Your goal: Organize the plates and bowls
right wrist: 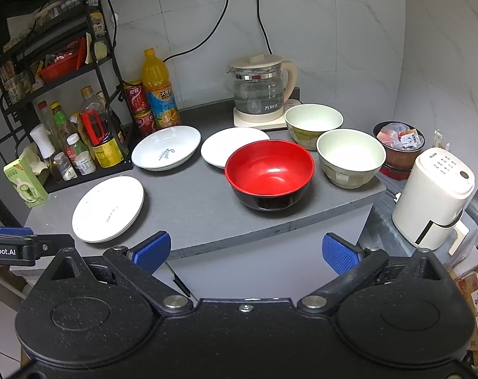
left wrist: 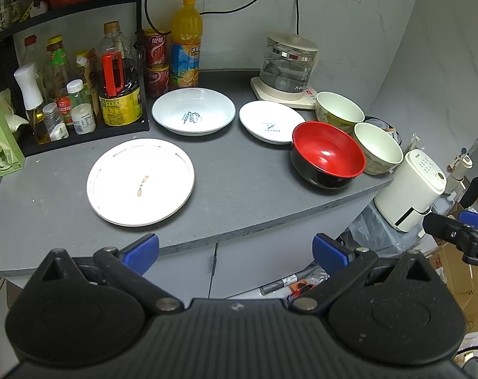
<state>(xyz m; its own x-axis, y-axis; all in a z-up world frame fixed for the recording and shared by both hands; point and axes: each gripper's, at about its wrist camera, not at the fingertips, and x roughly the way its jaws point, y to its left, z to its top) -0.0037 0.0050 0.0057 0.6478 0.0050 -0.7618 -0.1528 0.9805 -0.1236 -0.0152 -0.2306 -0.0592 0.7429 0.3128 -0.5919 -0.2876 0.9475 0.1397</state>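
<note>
Grey counter point(left wrist: 239, 189) holds red bowl point(right wrist: 269, 172) beyond right gripper point(right wrist: 245, 251) fingers point(right wrist: 340, 254).

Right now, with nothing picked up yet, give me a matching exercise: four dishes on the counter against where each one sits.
Things:
1. flat white plate
2. red-and-black bowl
3. "Sweet" dish
4. small white dish

Places:
a. in front of the orange juice bottle
b. nearest the counter's front edge, left
c. partly behind the red bowl
d. beside two pale green bowls

Pairs: 1-b, 2-d, 3-a, 4-c
</note>
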